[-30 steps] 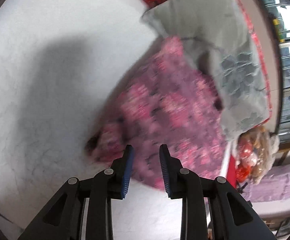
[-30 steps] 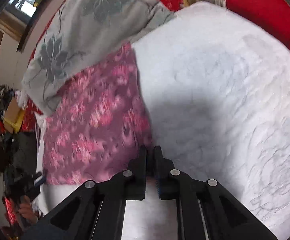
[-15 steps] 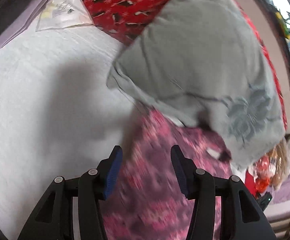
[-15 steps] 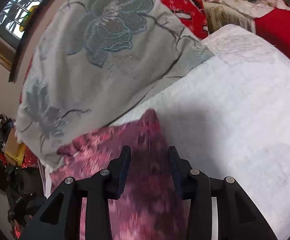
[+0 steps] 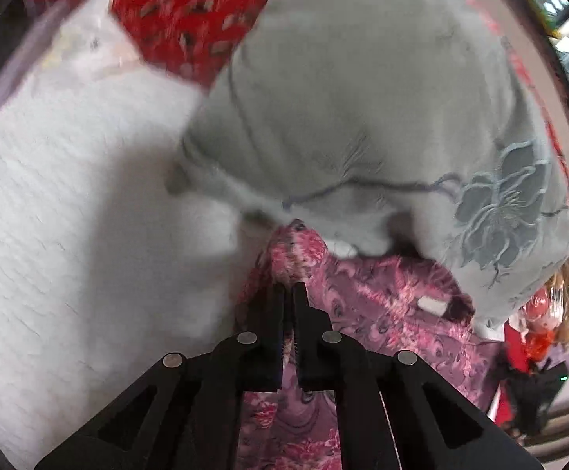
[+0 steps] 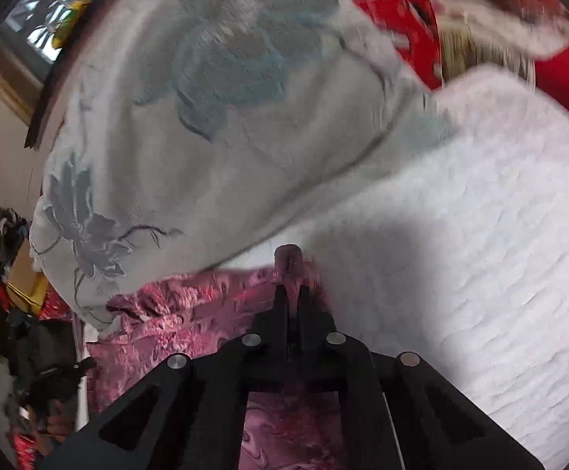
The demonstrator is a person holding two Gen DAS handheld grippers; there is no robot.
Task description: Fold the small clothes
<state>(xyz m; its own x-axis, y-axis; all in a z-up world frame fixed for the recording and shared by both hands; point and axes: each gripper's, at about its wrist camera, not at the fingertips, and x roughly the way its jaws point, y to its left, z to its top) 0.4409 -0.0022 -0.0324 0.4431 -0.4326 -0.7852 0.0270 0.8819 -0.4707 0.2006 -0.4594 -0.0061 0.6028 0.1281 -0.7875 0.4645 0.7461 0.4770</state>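
A pink and purple patterned garment (image 5: 378, 309) lies on the white bedspread (image 5: 69, 235), its far edge against a grey flowered pillow (image 5: 382, 98). My left gripper (image 5: 288, 288) is shut on the garment's far left corner. In the right wrist view the same garment (image 6: 190, 313) lies under the arm, and my right gripper (image 6: 293, 290) is shut on its far right corner, which bunches up above the fingertips.
The grey flowered pillow (image 6: 214, 117) lies just beyond both grippers. Red patterned bedding (image 5: 190, 11) lies behind it. White bedspread (image 6: 480, 254) spreads to the right. Clutter and a doll (image 5: 546, 329) sit past the bed's edge.
Both grippers moved forward over the garment to its far edge by the pillow. Both were open half a second ago and are now shut on the far corners.
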